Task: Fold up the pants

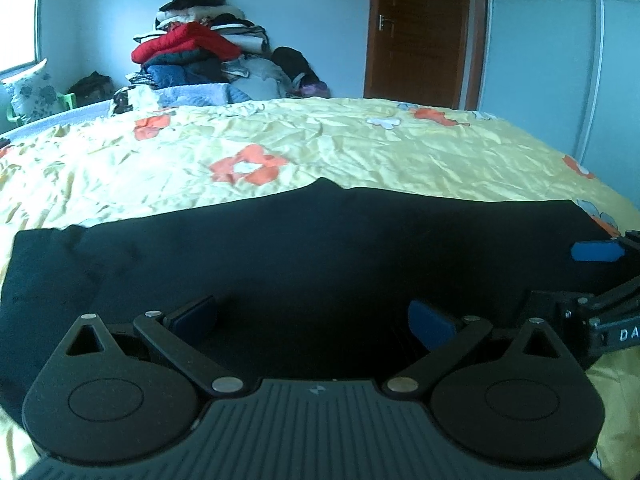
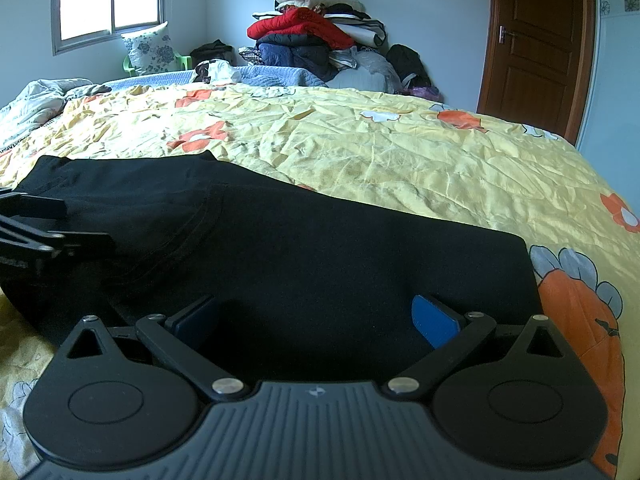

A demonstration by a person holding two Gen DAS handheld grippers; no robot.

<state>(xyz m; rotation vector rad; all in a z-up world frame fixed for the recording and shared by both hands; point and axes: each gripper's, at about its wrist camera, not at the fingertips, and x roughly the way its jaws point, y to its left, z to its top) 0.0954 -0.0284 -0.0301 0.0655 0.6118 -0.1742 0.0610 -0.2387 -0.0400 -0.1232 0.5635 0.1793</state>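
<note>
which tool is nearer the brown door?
Right. The right tool sits over the end of the black pants on the side of the door; the left tool is over the other end, farther from it. Both are open.

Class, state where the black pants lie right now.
The black pants lie flat on the yellow floral bedspread, along its near edge, just ahead of both open grippers.

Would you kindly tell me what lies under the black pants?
The black pants lie flat on the yellow floral bedsheet, which shows around them. Whatever is directly beneath the fabric is covered and cannot be seen.
</note>
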